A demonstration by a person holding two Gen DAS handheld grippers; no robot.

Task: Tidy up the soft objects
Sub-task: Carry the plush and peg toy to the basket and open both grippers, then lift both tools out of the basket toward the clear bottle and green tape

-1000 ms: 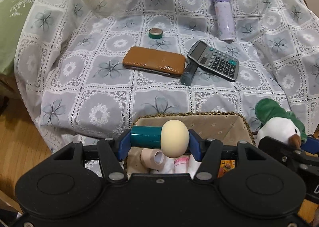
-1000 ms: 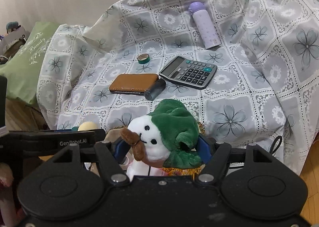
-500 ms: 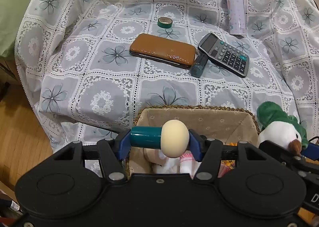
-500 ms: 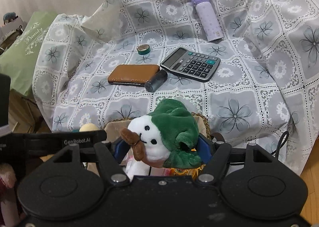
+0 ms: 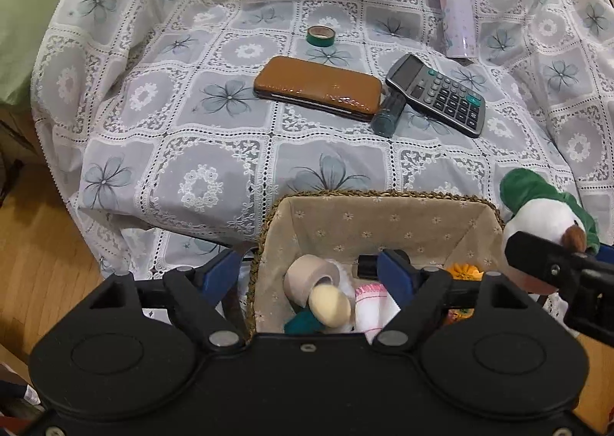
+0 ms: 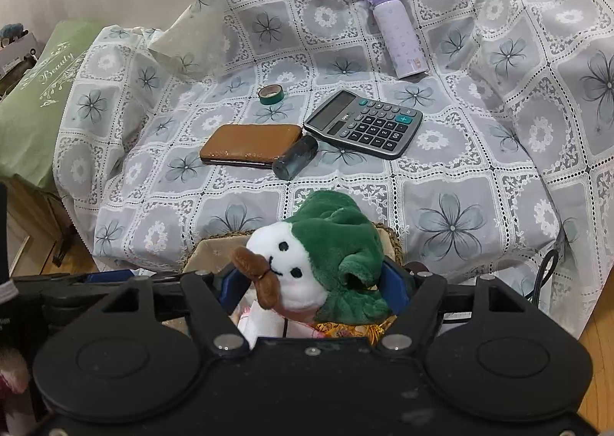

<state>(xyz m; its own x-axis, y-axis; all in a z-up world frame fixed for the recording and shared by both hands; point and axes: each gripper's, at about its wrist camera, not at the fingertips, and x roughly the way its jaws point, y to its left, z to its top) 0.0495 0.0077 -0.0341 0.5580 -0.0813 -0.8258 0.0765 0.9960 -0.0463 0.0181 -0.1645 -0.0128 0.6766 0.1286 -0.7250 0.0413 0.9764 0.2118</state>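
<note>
My left gripper (image 5: 307,271) hangs over a woven basket (image 5: 376,195) lined with beige cloth. Its jaws are opening and nothing is pressed between them. Below them, a cream-headed toy with a teal handle (image 5: 329,306) lies in the basket beside a beige tape roll (image 5: 307,277) and pink-and-white cloth (image 5: 374,300). My right gripper (image 6: 311,282) is shut on a white plush with a green hood (image 6: 318,255), held just above the basket's right side (image 6: 215,242). The left wrist view shows that plush (image 5: 537,213) at the right edge.
On the lace-covered surface behind the basket lie a brown case (image 5: 318,89), a dark tube (image 5: 387,115), a calculator (image 5: 437,94), a green tape roll (image 5: 321,35) and a lilac bottle (image 5: 456,14). A green pillow (image 5: 27,14) lies far left, above wooden floor (image 5: 34,244).
My left jaws have spread apart and the cream-and-teal toy has dropped from between them into the basket. The right gripper keeps hold of the plush.
</note>
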